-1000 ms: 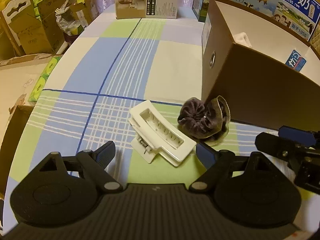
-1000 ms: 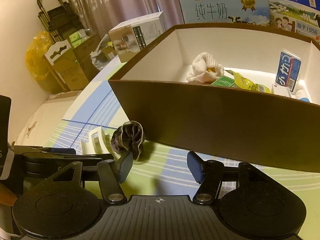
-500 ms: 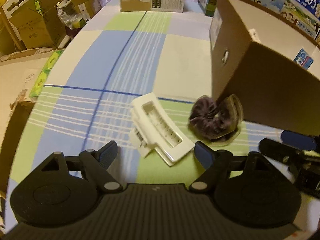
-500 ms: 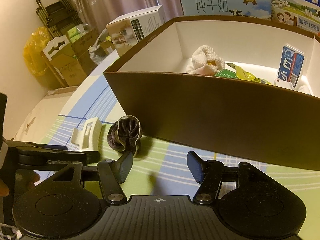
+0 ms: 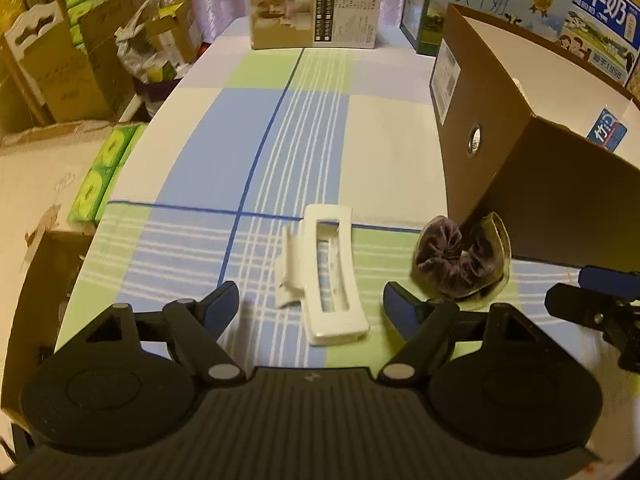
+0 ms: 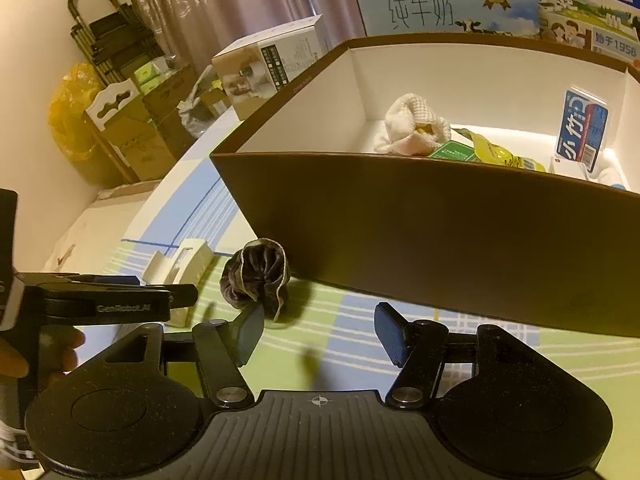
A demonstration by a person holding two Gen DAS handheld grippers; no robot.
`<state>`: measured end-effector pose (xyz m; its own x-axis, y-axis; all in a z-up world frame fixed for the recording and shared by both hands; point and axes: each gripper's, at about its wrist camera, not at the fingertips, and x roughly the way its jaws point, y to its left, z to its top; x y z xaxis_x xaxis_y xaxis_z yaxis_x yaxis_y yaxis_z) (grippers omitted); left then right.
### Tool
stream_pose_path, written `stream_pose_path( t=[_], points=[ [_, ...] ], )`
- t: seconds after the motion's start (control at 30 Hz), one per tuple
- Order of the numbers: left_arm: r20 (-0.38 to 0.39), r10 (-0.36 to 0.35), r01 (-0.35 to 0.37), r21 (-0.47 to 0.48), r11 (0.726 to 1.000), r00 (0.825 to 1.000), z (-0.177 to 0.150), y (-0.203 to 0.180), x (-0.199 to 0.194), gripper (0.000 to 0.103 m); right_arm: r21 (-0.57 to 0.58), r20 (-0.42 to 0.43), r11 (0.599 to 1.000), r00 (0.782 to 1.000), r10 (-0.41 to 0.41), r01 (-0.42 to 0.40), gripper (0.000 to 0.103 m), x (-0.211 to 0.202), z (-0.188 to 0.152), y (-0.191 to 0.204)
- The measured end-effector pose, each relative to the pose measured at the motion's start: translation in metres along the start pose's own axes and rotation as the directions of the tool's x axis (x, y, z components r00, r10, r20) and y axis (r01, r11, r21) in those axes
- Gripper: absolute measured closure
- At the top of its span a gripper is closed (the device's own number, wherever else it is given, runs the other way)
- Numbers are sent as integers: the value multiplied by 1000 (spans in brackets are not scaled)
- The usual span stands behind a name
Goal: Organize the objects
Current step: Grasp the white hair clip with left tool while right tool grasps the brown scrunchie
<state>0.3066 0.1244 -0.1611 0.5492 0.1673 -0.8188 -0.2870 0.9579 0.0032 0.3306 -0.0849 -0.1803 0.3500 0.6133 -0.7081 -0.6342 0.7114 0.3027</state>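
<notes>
White hair clip now lies lengthwise between my left hand-held gripper pads, jaws closing, not yet pinching. It's rotated since a second ago, on the desk beside the scrunchie. Right hand-held gripper half-open, empty.

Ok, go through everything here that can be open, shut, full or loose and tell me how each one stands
Left gripper: fingers closing, astride the clip, not touching.
Right gripper: open, empty.
White plastic hair clip: lying on the tablecloth, loose.
Dark purple velvet scrunchie: on the cloth against the box.
Brown cardboard box: open-topped, partly filled.
</notes>
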Motion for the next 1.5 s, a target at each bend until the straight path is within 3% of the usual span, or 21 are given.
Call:
stream_pose_path(
  t=[0.3, 0.4, 0.43, 0.97, 1.0, 1.03, 1.13, 1.3, 1.5],
  points=[
    [21, 25, -25, -11, 1000, 999, 12, 11, 18, 34, 20, 4, 999, 999, 40, -40, 44, 7, 3, 9],
    [23, -3, 4, -38, 999, 1000, 13, 16, 19, 62, 6, 2, 998, 998, 59, -59, 44, 12, 2, 14],
    [18, -20, 21, -45, 999, 1000, 13, 17, 19, 65, 1, 2, 998, 998, 60, -60, 43, 13, 2, 17],
    [-39, 11, -10, 21, 1000, 999, 5, 14, 8, 67, 2, 12, 999, 999, 41, -41, 44, 49, 7, 35],
    [-39, 11, -10, 20, 1000, 999, 5, 14, 8, 67, -7, 10, 999, 999, 35, -35, 46, 50, 6, 36],
    [-40, 10, -9, 19, 1000, 999, 5, 14, 8, 67, -13, 7, 999, 1000, 29, -29, 58, 51, 5, 36],
    [-38, 11, -10, 24, 1000, 999, 5, 15, 8, 67, -11, -3, 999, 999, 39, -39, 74, 53, 3, 34],
    [-42, 7, -6, 30, 1000, 999, 5, 13, 7, 67, -36, -15, 999, 999, 37, -37, 83, 47, 5, 37],
    [-47, -8, 11, 62, 998, 999, 0, 6, 3, 67, -55, -73, 998, 997, 28, -32, 85, 34, 7, 38]
  ],
)
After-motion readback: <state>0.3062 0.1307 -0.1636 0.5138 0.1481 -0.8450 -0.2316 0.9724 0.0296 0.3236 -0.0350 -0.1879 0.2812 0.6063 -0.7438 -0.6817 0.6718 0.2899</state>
